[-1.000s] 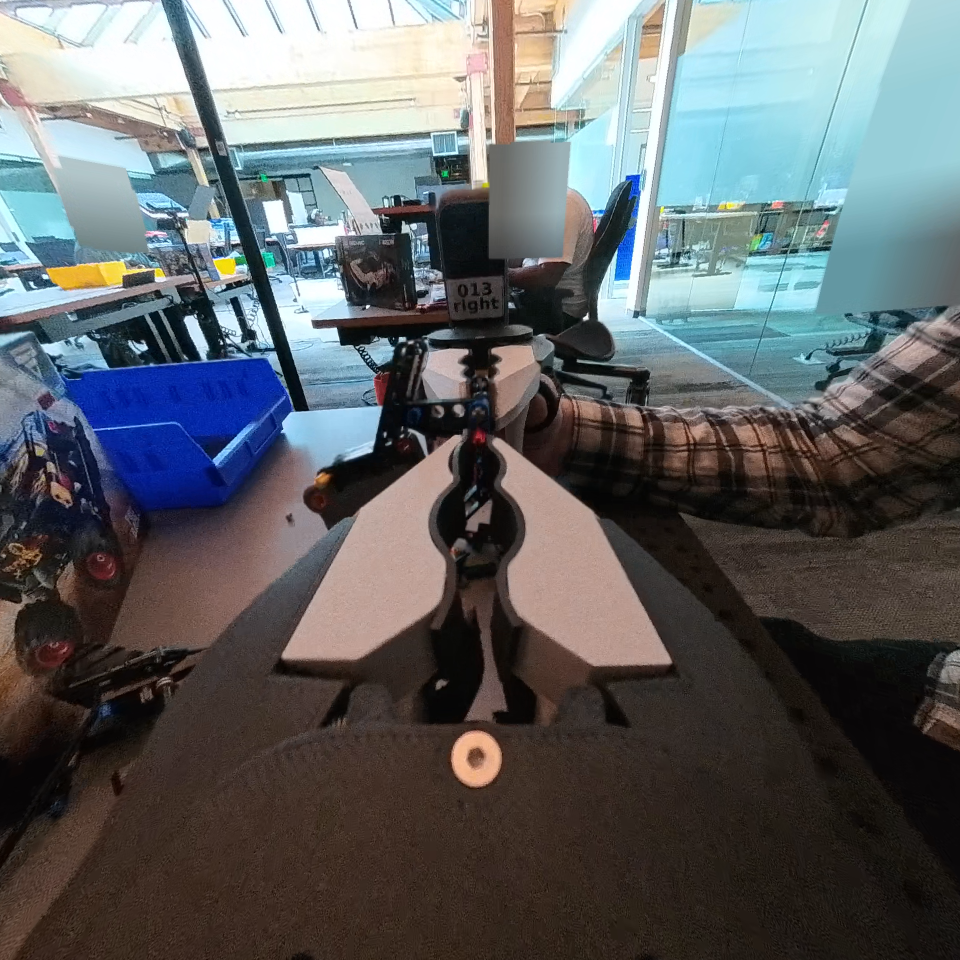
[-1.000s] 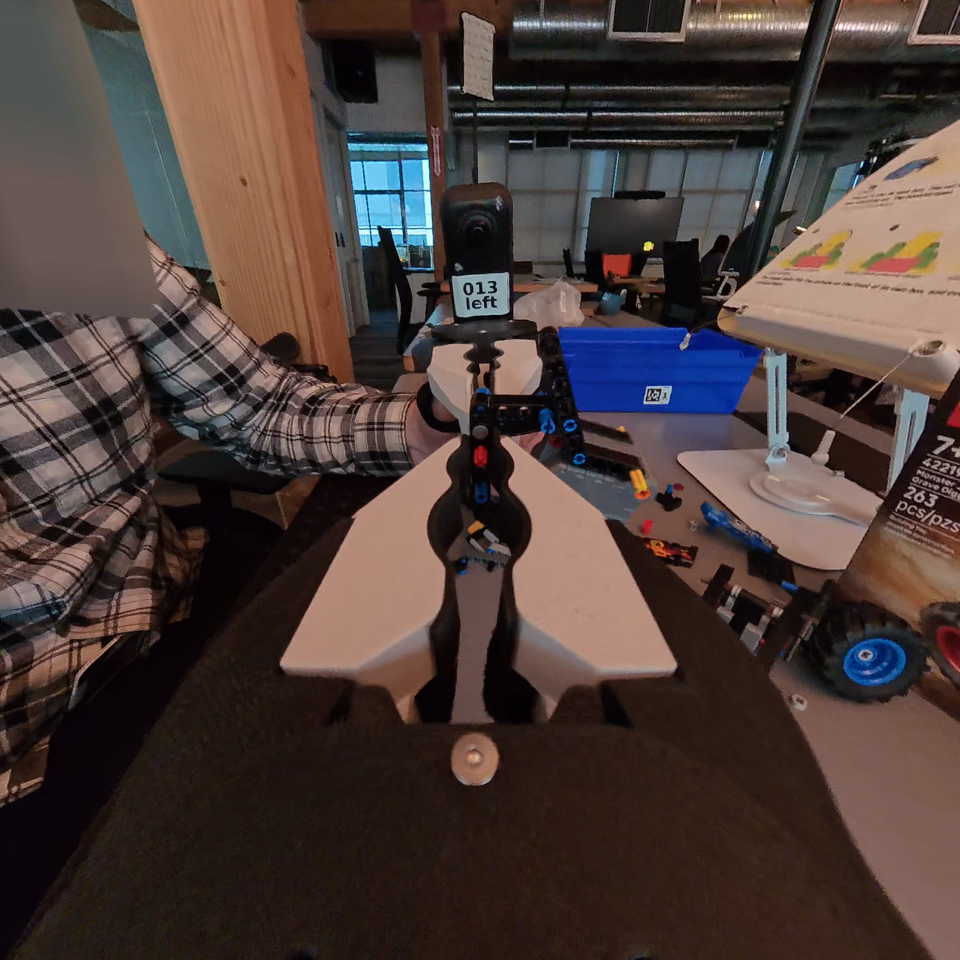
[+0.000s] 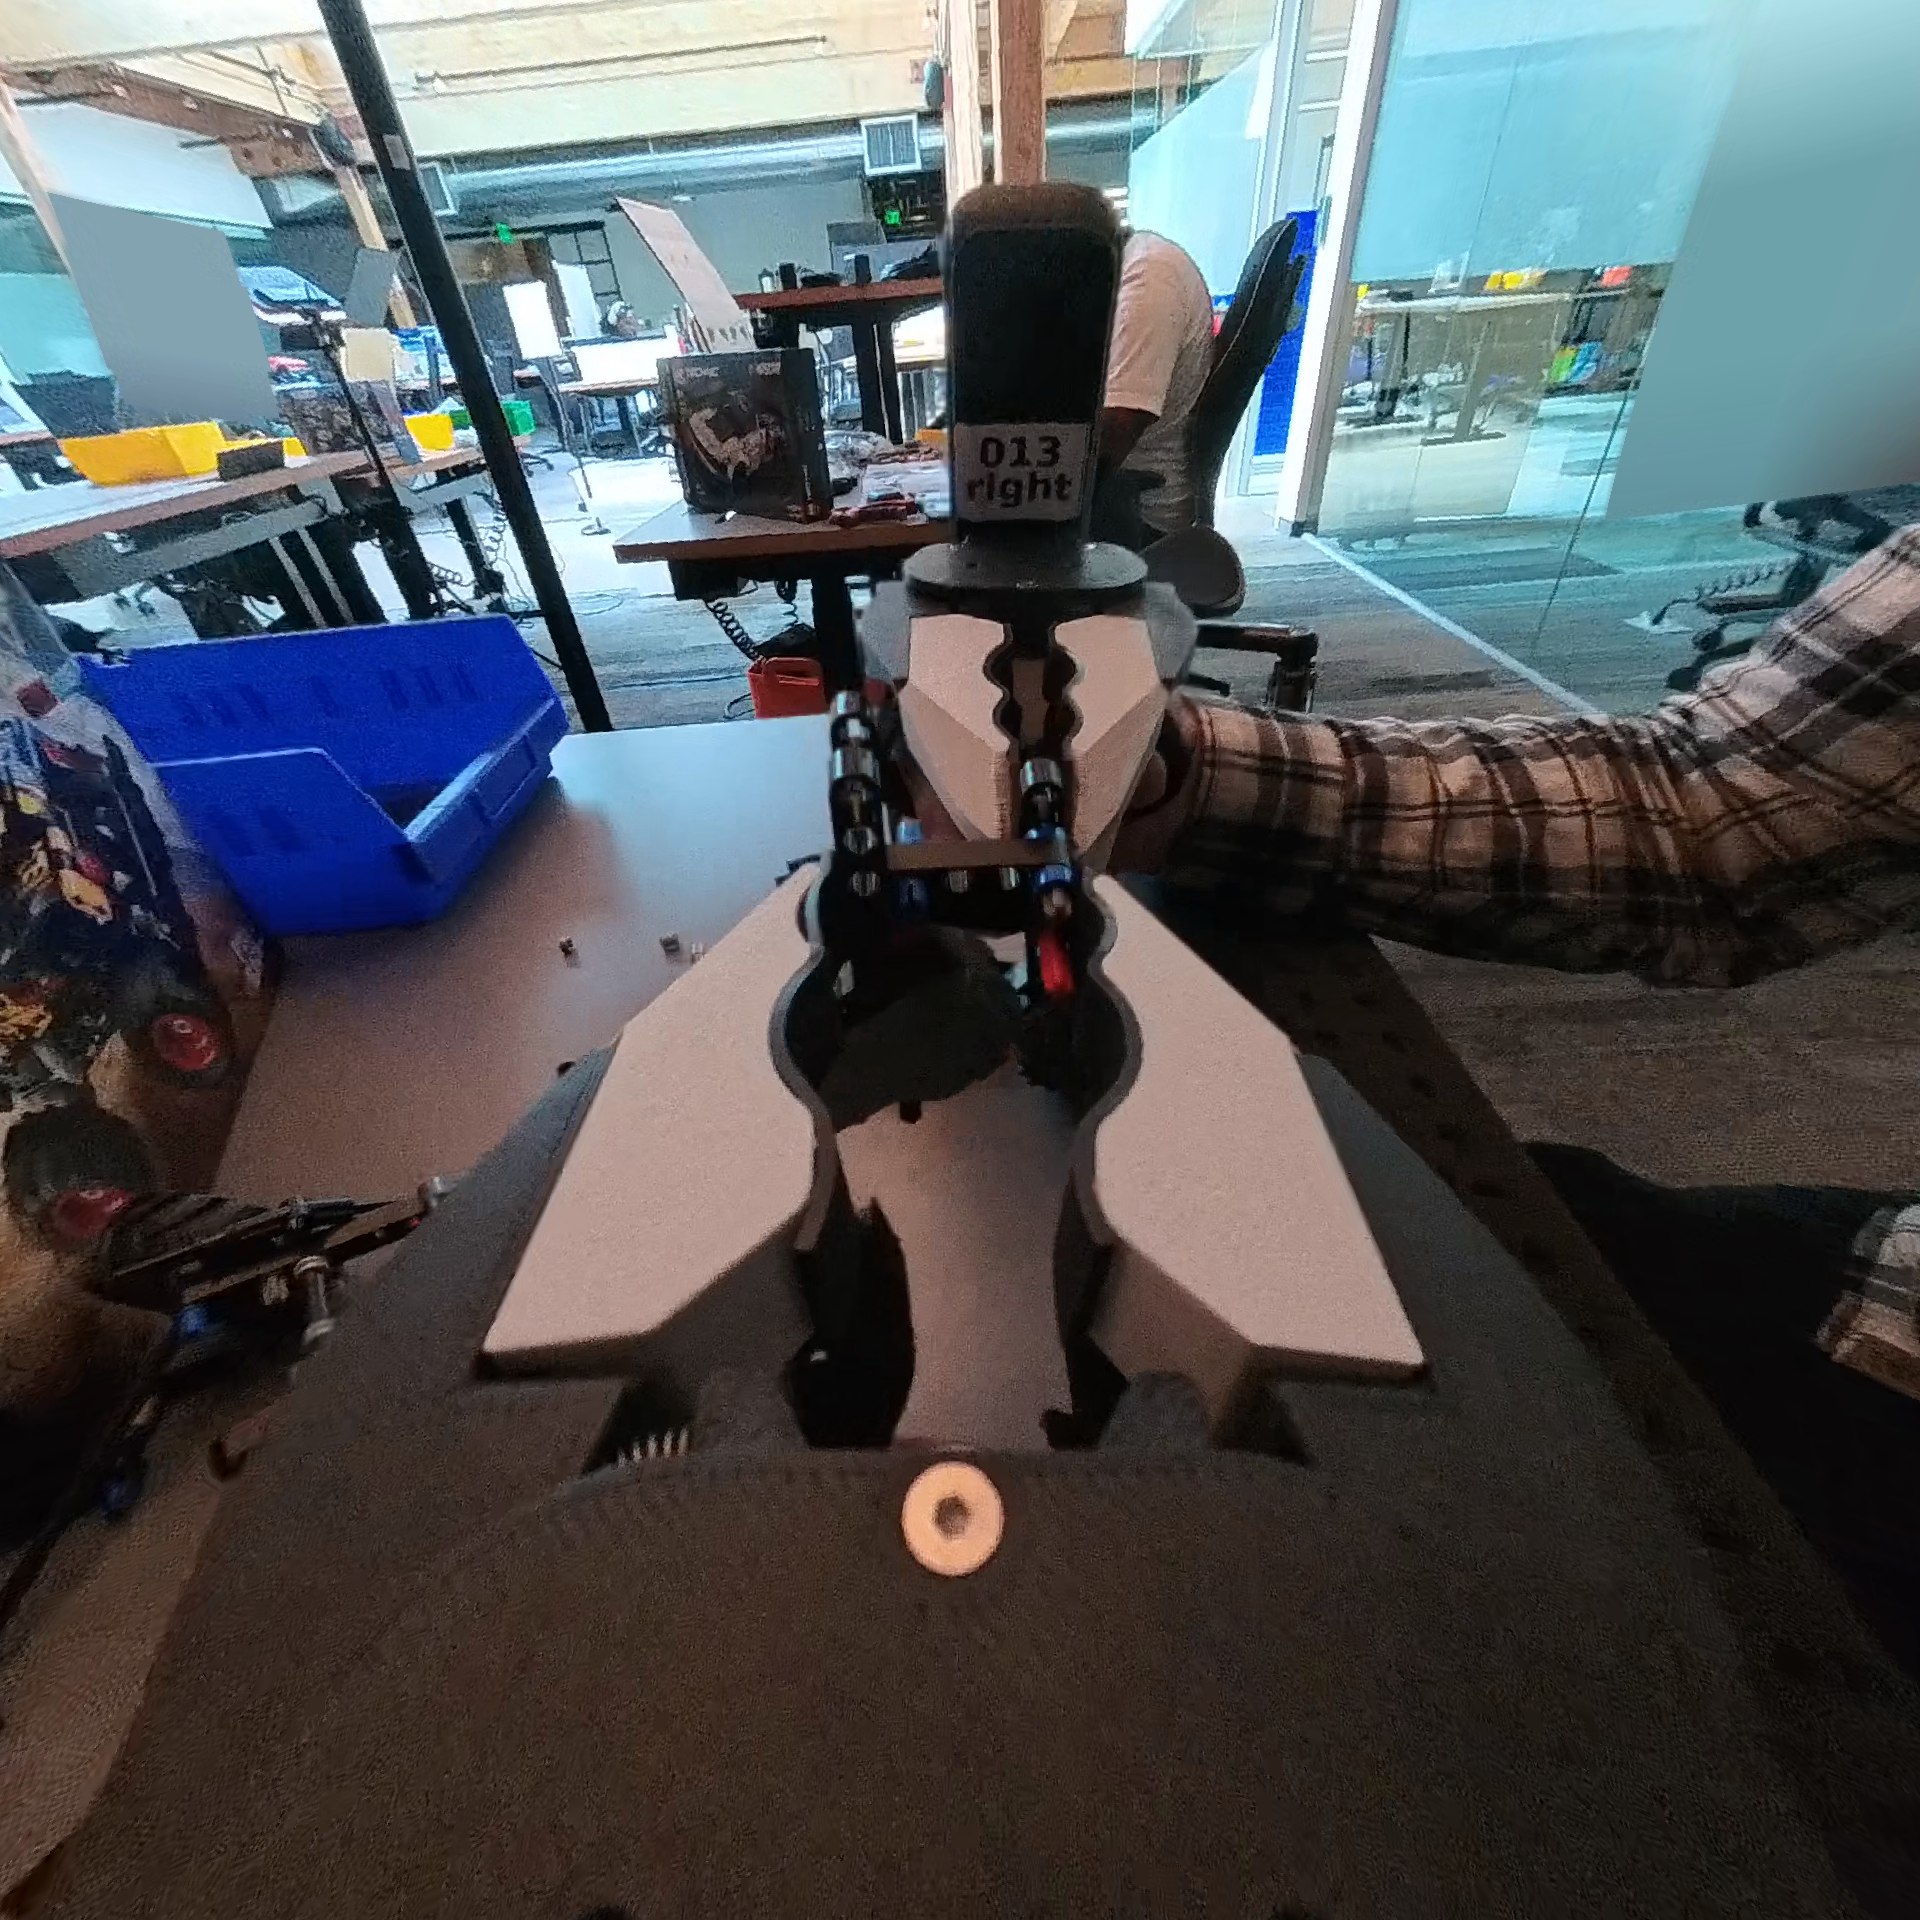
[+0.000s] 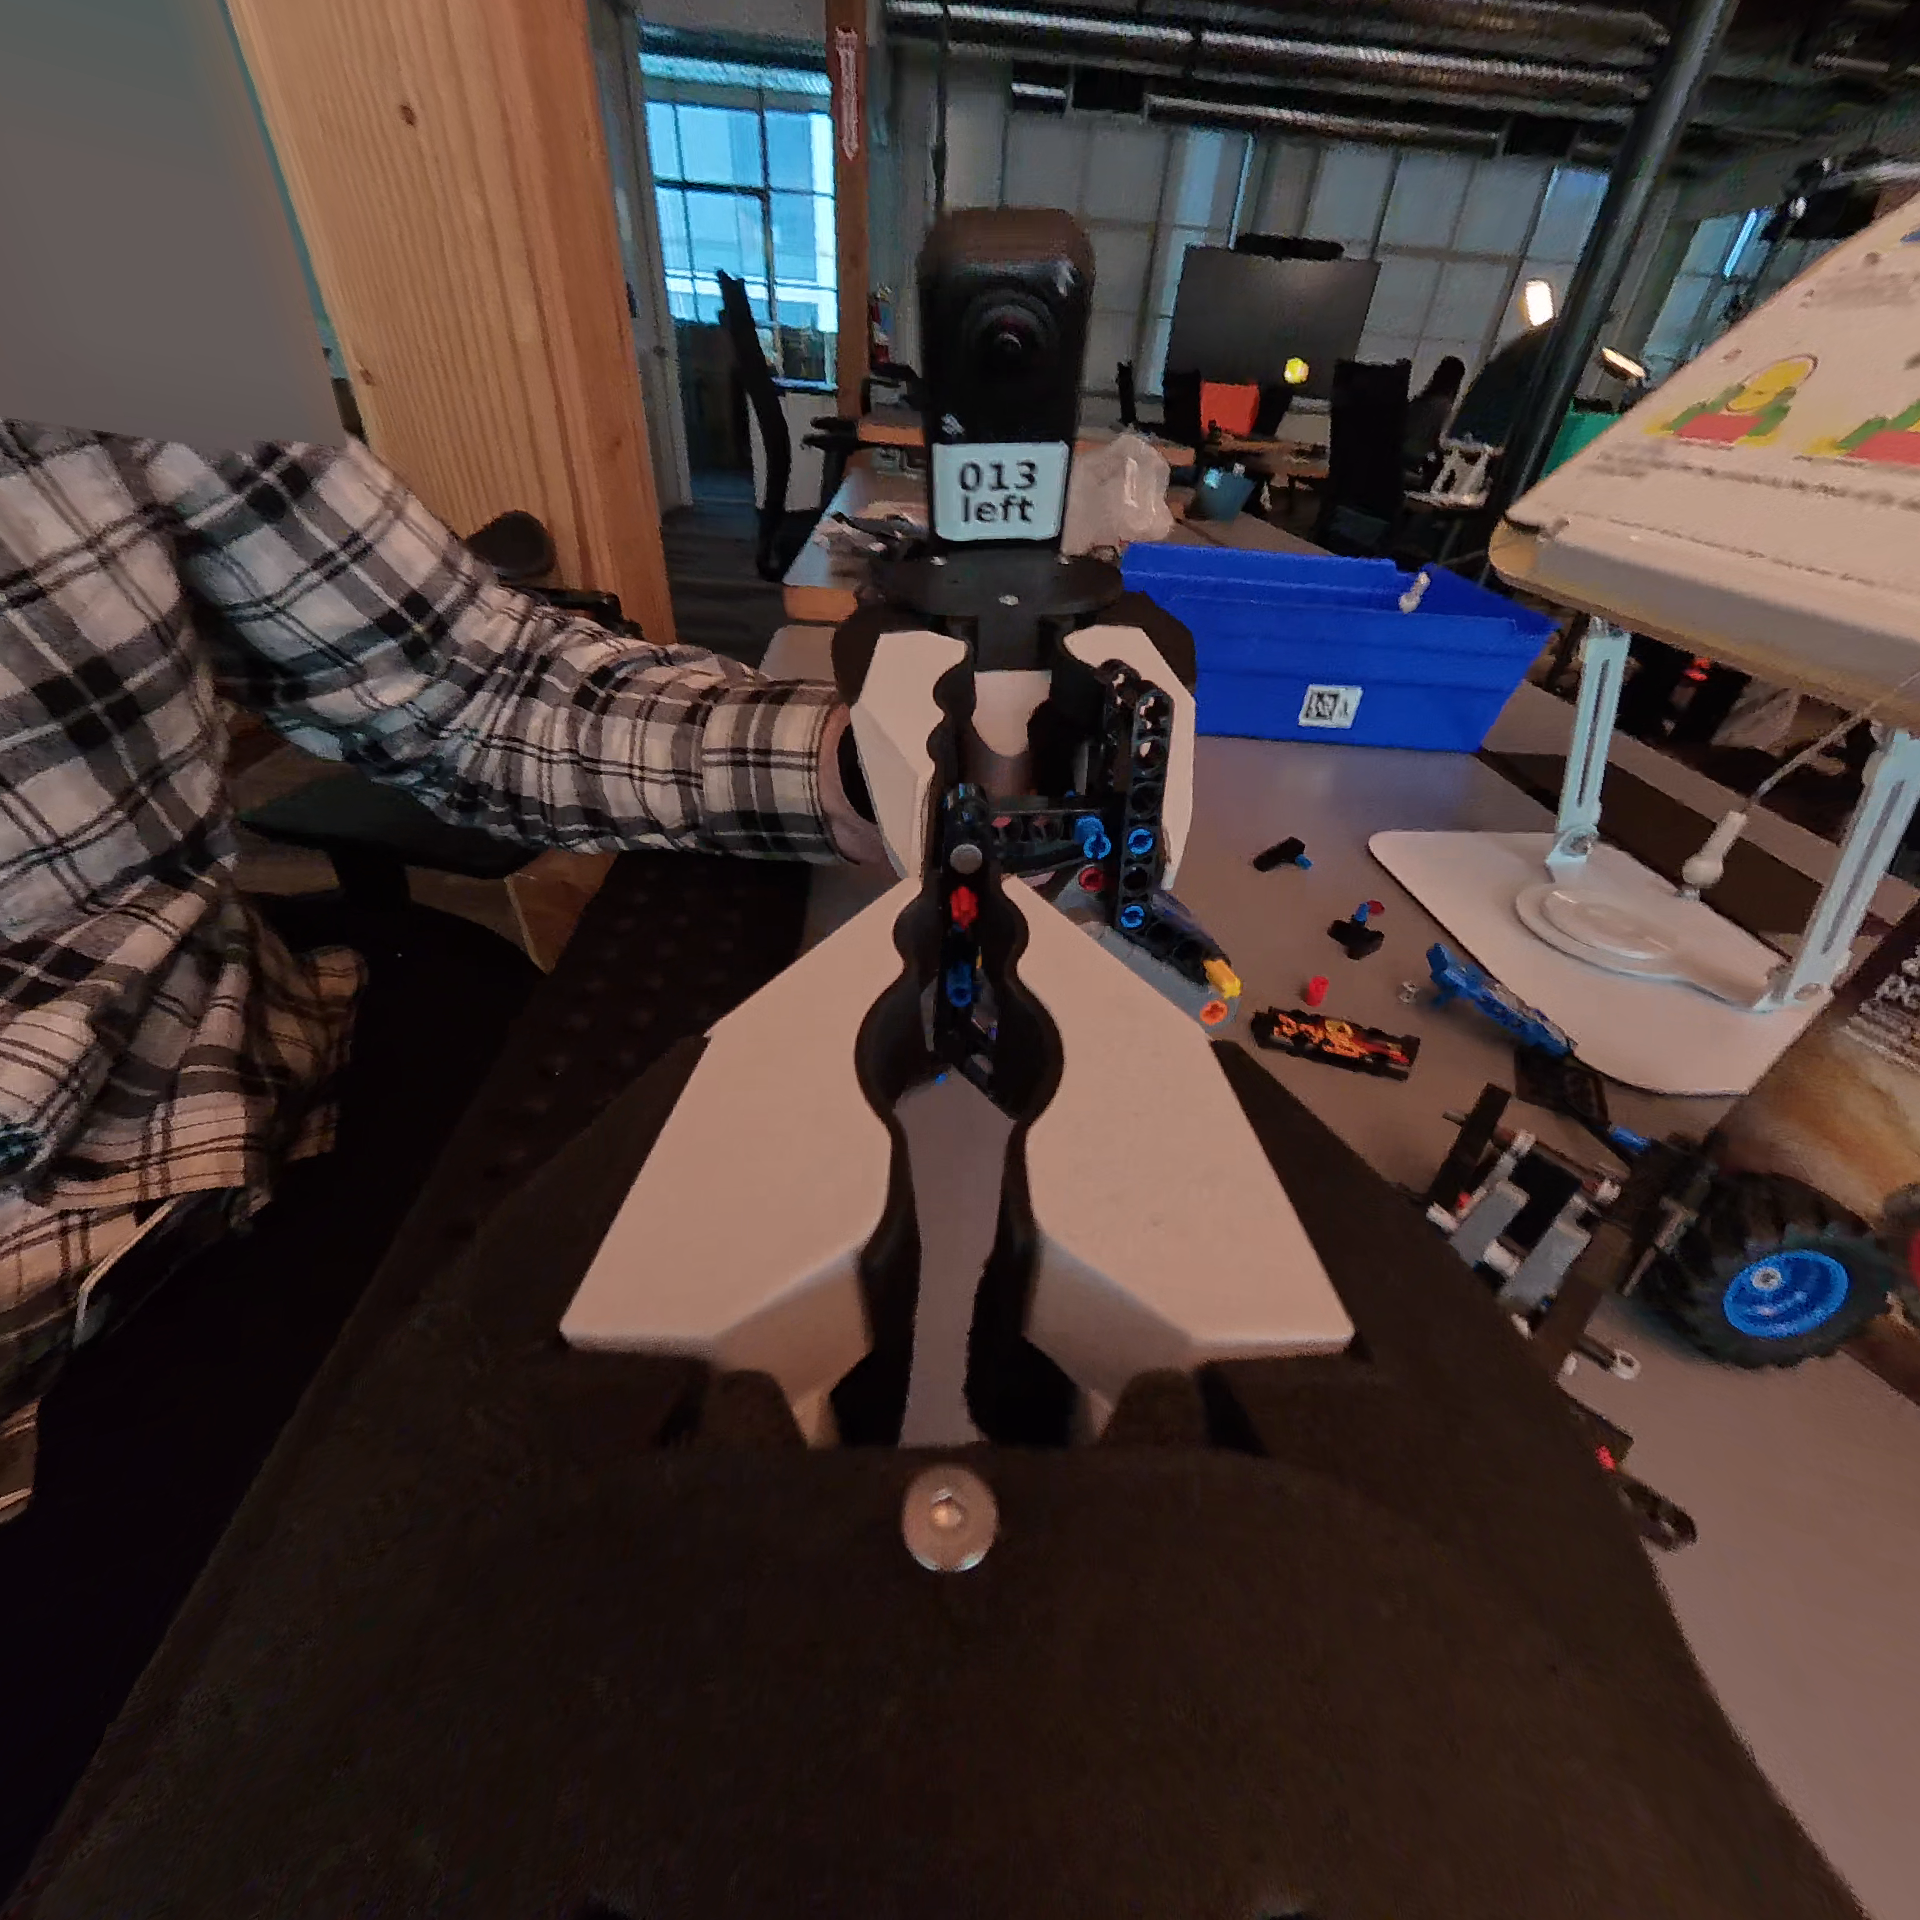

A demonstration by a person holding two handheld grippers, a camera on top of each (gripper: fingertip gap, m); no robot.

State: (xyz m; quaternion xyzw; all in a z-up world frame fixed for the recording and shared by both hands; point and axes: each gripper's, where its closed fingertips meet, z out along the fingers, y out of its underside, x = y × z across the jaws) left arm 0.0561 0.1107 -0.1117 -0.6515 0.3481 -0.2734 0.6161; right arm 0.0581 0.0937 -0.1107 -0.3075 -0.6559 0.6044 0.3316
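Observation:
A black toy-brick frame (image 3: 966,857) with blue and red pins hangs in the air between my two grippers, above the grey table's (image 3: 436,1018) edge. My left gripper (image 3: 961,914) has its jaws apart, one finger on each side of the frame; I cannot tell whether they touch it. My right gripper (image 3: 1029,821) faces it and is shut on the frame's far end. In the right wrist view my right gripper (image 4: 961,883) clamps a black beam of the frame (image 4: 1138,790), and the left gripper (image 4: 1034,852) stands open behind it. Plaid sleeves (image 4: 468,707) lead to both grippers.
A blue bin (image 3: 312,769) stands at the table's far side. A toy box (image 3: 83,935) and a black sub-assembly (image 3: 260,1236) lie left. A blue-wheeled chassis (image 4: 1766,1299), loose bricks (image 4: 1335,1039) and a booklet (image 4: 1714,520) on a white stand (image 4: 1558,935) lie right. The grippers are tip to tip, or close to it. From either gripper's tips it is about 20 cm to the black sub-assembly (image 3: 260,1236).
My left gripper, shut on the frame a second ago, now has its jaws apart. The frame has turned and sits nearer the left camera. My right gripper stays shut on it.

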